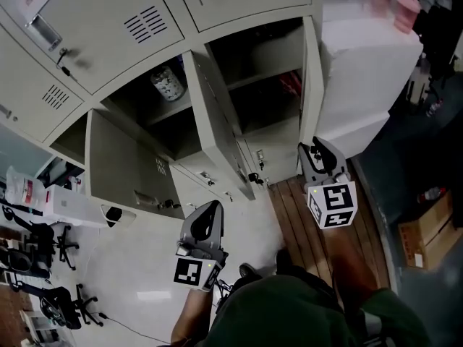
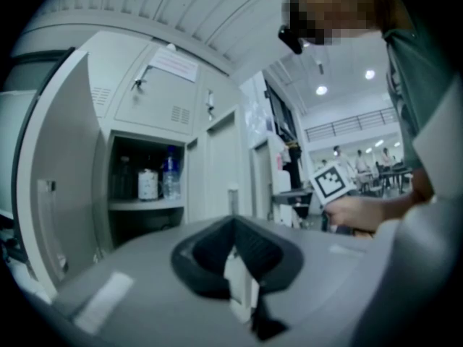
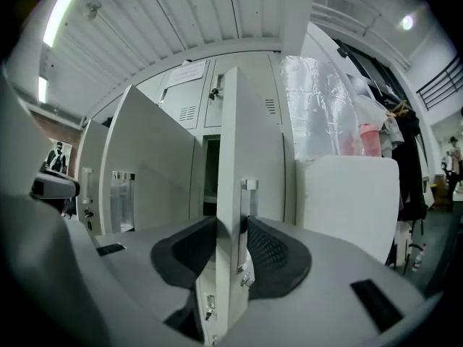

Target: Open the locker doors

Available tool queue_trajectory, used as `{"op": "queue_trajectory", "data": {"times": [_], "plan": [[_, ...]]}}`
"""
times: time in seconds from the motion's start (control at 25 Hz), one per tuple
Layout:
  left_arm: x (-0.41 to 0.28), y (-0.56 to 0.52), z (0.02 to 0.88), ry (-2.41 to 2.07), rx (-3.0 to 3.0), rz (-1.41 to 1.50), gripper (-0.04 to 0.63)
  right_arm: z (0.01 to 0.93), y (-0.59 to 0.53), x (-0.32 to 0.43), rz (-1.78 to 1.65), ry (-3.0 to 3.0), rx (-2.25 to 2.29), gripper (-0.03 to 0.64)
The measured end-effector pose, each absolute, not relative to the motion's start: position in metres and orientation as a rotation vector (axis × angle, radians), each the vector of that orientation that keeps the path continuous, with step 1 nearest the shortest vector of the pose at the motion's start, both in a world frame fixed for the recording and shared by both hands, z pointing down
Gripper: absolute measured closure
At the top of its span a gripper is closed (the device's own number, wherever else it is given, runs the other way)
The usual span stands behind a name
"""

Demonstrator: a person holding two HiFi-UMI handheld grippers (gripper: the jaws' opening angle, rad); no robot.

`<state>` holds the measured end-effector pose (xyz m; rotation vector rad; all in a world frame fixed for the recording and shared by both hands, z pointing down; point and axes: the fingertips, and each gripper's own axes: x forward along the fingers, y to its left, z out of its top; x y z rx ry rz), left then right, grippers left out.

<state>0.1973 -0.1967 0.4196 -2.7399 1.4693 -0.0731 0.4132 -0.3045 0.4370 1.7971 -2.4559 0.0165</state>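
Notice [image 2: 172, 65]: paper sheet, print unreadable.
Right gripper [image 3: 231, 248]: jaws clamped on the open locker door [image 3: 246, 121] at its handle [image 3: 249, 197].
Left gripper [image 2: 235, 259]: jaws closed, empty.
Shelf [image 2: 145, 205]: bottles [image 2: 158, 183].

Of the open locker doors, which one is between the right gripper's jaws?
The rightmost door, beside the white box: its edge sits in the right gripper; the other open doors stand left of it.

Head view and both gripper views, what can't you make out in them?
Label on the container: too small in head view, blurred in left gripper view.
The red item: head view, deep in shadow.
Text on the notice: left gripper view, too small.
Pale strip between the jaws of the left gripper: its view, blurred; gap or object unclear.
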Motion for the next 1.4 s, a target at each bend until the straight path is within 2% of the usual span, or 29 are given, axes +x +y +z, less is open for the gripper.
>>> {"op": "queue_trajectory", "data": {"times": [0.2,0.8,1.4], "plan": [[0.198,-0.196,0.43,1.467,-2.741,-0.164,0.592,0.438,-0.294,0.443,0.023,-2.409,1.858,0.508],[0.216,-0.187,0.42,1.457,-2.746,-0.128,0.592,0.438,-0.295,0.523,0.046,-2.299,1.973,0.532],[0.195,-0.175,0.419,1.525,-2.685,-0.179,0.592,0.437,-0.293,0.542,0.069,-2.272,2.004,0.534]]}}
